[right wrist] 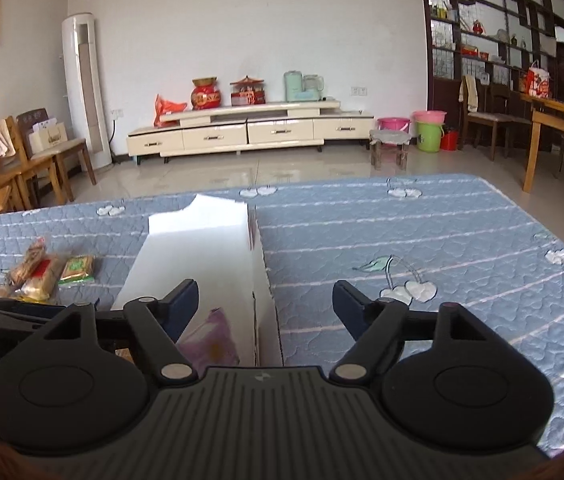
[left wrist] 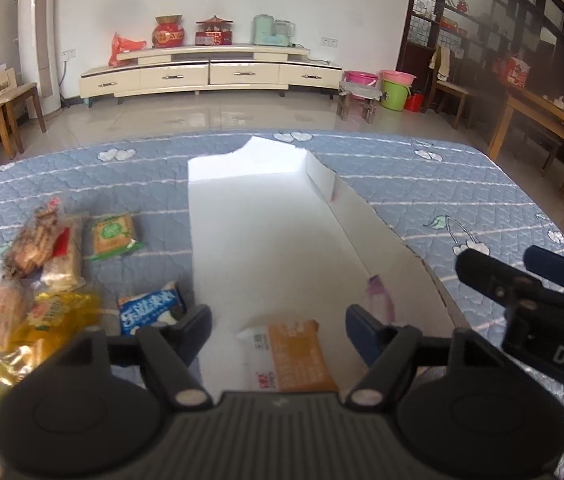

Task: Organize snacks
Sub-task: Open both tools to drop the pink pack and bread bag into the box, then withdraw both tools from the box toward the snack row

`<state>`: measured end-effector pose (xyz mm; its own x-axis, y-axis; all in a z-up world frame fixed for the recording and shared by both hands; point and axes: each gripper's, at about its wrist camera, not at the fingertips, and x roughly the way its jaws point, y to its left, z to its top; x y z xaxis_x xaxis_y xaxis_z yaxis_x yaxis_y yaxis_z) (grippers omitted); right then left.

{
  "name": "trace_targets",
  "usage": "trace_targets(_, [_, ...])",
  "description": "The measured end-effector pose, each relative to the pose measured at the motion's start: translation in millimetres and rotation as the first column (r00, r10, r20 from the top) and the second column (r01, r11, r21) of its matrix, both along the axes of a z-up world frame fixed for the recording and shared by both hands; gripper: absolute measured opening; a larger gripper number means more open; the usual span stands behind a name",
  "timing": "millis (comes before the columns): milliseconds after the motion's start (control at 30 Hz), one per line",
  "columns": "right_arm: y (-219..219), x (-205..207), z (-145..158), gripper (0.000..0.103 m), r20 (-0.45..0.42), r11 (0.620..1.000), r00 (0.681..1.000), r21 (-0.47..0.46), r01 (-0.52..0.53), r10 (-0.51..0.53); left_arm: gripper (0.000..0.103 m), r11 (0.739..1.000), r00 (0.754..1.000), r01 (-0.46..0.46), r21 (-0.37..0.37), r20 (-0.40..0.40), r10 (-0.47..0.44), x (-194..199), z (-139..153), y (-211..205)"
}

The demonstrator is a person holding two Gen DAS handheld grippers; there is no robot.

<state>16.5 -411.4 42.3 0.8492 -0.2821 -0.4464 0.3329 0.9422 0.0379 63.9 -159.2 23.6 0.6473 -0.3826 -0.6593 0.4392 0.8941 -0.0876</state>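
Observation:
A long white box (left wrist: 266,232) lies open on the blue quilted table. An orange snack packet (left wrist: 296,356) and a purple packet (left wrist: 380,300) lie in its near end. My left gripper (left wrist: 278,328) is open above the orange packet, holding nothing. Loose snacks lie left of the box: a blue packet (left wrist: 150,308), a green biscuit packet (left wrist: 113,234), a yellow packet (left wrist: 56,316) and brown pastries (left wrist: 32,246). My right gripper (right wrist: 264,304) is open and empty over the box's right wall (right wrist: 260,276); the purple packet (right wrist: 212,340) lies below it. The right gripper also shows in the left wrist view (left wrist: 522,272).
The blue quilted cloth (right wrist: 422,240) covers the whole table. Beyond the far edge are a tiled floor, a cream TV cabinet (right wrist: 250,132), wooden chairs (right wrist: 10,160) at left and a wooden table (right wrist: 562,120) at right.

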Motion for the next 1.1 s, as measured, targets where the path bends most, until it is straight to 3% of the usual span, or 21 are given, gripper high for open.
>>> trace_targets(133, [6,-5,3,0.103,0.012,1.0,1.0,-0.012,-0.004,0.004,0.077,0.999,0.999,-0.036,0.026,0.023,0.035,-5,6,10])
trace_targets(600, [39,-13,4,0.103,-0.003,0.998,0.999,-0.042,-0.039,0.039,0.088,0.987,0.986,-0.138,0.083,0.105,0.129,-31,20,46])
trace_targets(867, [67,-17,-3,0.103,-0.053,0.994,0.997,-0.082,-0.066,0.062,0.092,0.979,0.977,-0.191,0.068,0.114,0.183,-38,21,74])
trace_targets(933, [76,-22,-4,0.103,-0.029,0.992,0.996,-0.096,-0.083,0.08,0.092,0.977,0.974,-0.203,0.065,0.116,0.195,-38,20,79])
trace_targets(1100, [89,-21,-6,0.103,-0.053,0.99,0.992,-0.076,-0.118,0.114,0.093,0.973,0.97,-0.22,0.064,0.12,0.211,-41,20,89])
